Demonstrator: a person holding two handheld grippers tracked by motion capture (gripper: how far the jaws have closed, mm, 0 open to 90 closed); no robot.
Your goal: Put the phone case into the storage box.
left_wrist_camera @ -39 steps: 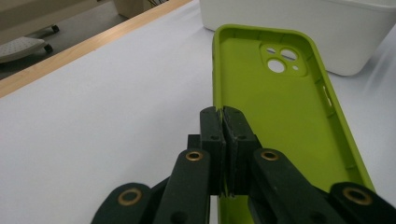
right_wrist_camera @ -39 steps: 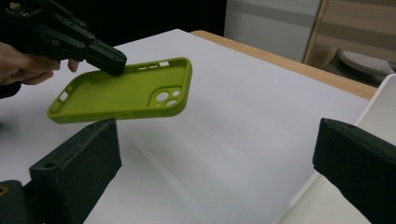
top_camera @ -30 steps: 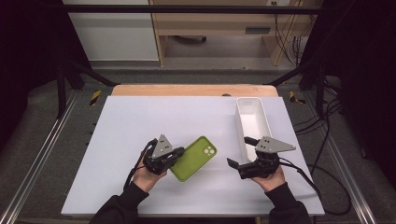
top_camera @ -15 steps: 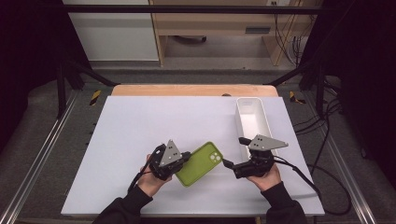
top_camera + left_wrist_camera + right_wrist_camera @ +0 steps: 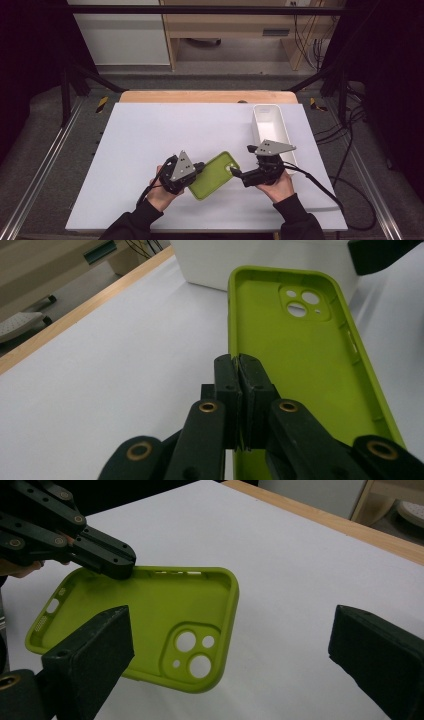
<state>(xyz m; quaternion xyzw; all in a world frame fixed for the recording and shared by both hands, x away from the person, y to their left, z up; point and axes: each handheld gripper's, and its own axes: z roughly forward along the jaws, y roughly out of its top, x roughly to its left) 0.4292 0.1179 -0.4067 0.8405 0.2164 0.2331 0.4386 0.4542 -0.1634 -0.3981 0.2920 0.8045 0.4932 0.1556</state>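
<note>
A lime-green phone case point(image 5: 216, 175) lies open side up near the table's front middle, its camera cut-outs toward the right. My left gripper point(image 5: 198, 173) is shut on its long side wall, and the left gripper view shows the pads pinching that green wall point(image 5: 240, 367), with the case point(image 5: 300, 365) stretching away. In the right gripper view the left gripper point(image 5: 107, 557) grips the case's far rim. My right gripper point(image 5: 237, 174) stands open just right of the case's camera end. Its own view shows the right gripper point(image 5: 232, 630) with jaws wide apart around the corner of the case point(image 5: 150, 610), not touching it.
A long white tray point(image 5: 270, 127) stands at the table's right side, just behind the right hand, and appears as a white tray point(image 5: 260, 260) beyond the case. The white table sheet point(image 5: 150, 135) spreads to the left and back. Cables trail off the right edge.
The left gripper has carried the case slightly right and toward the front edge. The right gripper has moved left, closing in on the case's camera end.
</note>
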